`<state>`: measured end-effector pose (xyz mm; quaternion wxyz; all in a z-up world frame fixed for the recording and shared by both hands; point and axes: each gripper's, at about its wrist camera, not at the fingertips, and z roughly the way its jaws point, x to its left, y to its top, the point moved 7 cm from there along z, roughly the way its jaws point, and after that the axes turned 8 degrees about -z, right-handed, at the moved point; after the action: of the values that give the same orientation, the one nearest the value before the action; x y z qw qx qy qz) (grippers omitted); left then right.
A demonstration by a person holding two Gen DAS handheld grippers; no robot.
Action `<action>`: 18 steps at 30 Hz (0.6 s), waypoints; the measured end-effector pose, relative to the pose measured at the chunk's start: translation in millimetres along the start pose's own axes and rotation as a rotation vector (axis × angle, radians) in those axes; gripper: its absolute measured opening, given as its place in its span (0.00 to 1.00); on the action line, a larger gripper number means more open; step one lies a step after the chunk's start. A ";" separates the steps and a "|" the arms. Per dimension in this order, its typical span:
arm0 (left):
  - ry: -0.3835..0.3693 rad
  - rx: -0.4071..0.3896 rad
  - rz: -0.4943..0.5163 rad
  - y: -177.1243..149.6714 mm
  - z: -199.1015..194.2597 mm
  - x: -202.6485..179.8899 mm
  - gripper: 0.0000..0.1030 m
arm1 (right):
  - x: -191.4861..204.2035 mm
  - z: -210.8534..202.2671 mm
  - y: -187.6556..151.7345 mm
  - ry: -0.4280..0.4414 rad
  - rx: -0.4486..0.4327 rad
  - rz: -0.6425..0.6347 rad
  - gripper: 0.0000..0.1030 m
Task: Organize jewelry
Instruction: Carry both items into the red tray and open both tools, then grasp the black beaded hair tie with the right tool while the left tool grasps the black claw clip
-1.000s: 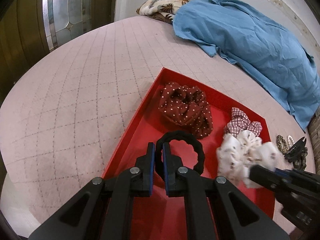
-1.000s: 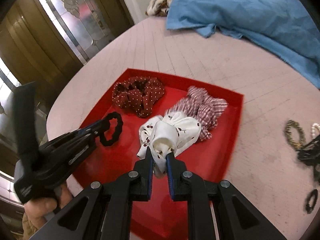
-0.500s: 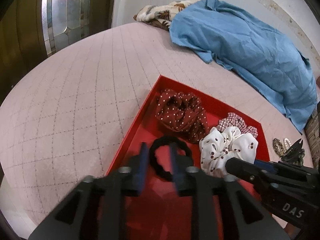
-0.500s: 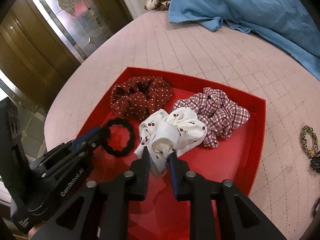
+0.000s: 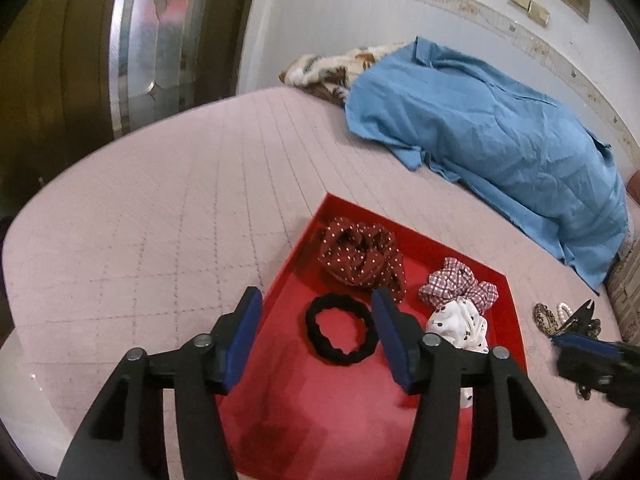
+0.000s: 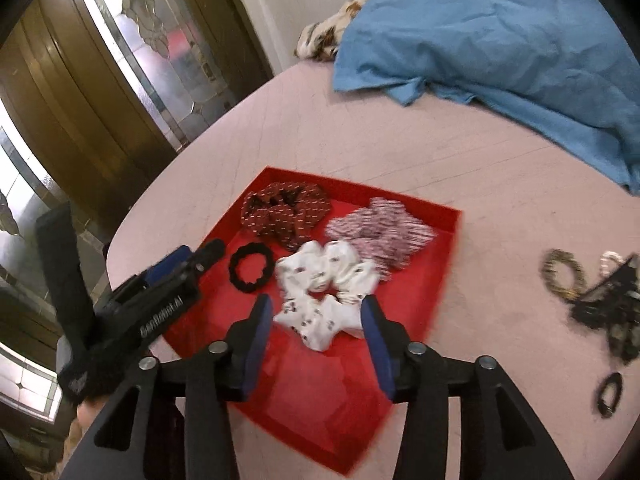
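A red tray (image 5: 320, 400) lies on the pink quilted surface. A black hair tie (image 5: 312, 328) rests flat in it, just beyond my left gripper (image 5: 315, 294), whose jaws are opening without touching it. Behind sit a dark red dotted scrunchie (image 5: 360, 256) and a checked scrunchie (image 5: 456, 284). The white spotted scrunchie (image 6: 332, 272) lies loose in the tray (image 6: 312, 392) under my right gripper (image 6: 316, 300). Its jaws are opening too, and the pads stand clear of the fabric. In the right wrist view the left gripper (image 6: 200, 252) shows at the tray's left edge.
A blue cloth (image 5: 500, 140) and a patterned cloth (image 5: 320, 72) lie at the far side of the surface. Right of the tray sits a loose pile of jewellery and clips (image 6: 600, 300), with a small dark ring (image 6: 610, 394) nearer. A glazed wooden door stands at the left.
Both grippers went from shut to open. The left let go of the black hair tie, the right let go of the white scrunchie. Both have drawn back and up from the tray.
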<state>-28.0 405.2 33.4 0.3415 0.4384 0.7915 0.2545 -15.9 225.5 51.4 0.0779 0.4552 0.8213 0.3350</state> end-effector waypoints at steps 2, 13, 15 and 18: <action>0.013 -0.005 0.014 -1.9 -3.4 -2.2 0.55 | -13.2 -19.4 -9.2 -0.024 -0.020 0.007 0.53; -0.046 0.054 0.163 -28.2 -56.3 -66.7 0.59 | -152.7 -114.5 -116.0 -0.236 -0.023 0.235 0.59; -0.069 0.058 0.206 -32.4 -64.4 -86.5 0.61 | -180.0 -128.5 -137.8 -0.274 -0.022 0.302 0.59; -0.098 0.064 0.282 -44.0 -73.4 -120.5 0.65 | -211.3 -145.3 -163.1 -0.295 -0.039 0.385 0.59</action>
<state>-60.9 271.6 87.5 0.3262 0.5677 0.7124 0.2527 -71.1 -72.1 23.6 0.1404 0.6457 0.6925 0.2893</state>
